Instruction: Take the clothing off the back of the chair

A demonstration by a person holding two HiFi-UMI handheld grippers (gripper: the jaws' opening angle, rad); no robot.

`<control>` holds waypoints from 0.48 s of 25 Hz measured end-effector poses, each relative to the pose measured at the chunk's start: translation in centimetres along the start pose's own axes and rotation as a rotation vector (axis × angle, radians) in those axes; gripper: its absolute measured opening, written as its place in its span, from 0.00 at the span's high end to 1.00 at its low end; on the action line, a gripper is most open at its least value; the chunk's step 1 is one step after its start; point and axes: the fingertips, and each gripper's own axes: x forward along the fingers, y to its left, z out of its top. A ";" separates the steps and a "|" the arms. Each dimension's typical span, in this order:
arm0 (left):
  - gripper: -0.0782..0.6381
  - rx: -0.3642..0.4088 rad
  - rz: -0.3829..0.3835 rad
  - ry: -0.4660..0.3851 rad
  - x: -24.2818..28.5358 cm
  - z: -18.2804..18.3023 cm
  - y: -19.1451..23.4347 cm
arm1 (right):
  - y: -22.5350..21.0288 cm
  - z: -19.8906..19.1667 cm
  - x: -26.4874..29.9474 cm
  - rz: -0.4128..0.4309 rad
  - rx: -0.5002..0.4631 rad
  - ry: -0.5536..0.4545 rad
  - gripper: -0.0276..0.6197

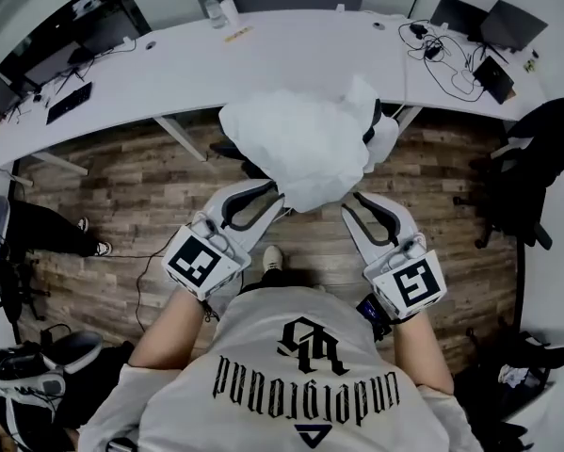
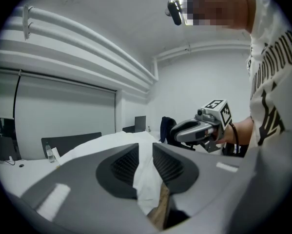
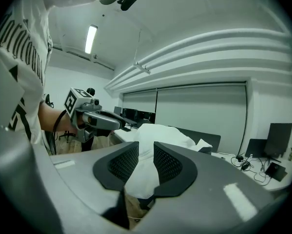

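Our left gripper point(image 1: 263, 199) and right gripper point(image 1: 363, 203) each pinch the soft, crumpled white garment point(image 1: 300, 144); blackletter on our T-shirt point(image 1: 300, 384) reads "underground".

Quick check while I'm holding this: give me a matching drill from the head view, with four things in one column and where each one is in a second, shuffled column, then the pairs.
Things:
1. white garment
2. water bottle
3. black clothing
4. tangle of cables

Places:
A. hanging at the head view's right edge
B. lying on the desk, toward its right end
C. standing at the desk's far edge
D. pinched at its near edge by the left gripper and right gripper

Pairs: 1-D, 2-C, 3-A, 4-B
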 end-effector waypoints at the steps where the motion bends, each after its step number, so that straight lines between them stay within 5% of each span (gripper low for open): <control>1: 0.75 0.002 -0.001 0.004 0.2 0.0 0.8 | -0.4 0.0 0.4 -0.006 0.003 0.004 0.83; 12: 0.36 0.011 0.005 0.122 1.4 -2.3 9.2 | -3.8 -1.0 4.4 -0.116 0.044 0.060 0.55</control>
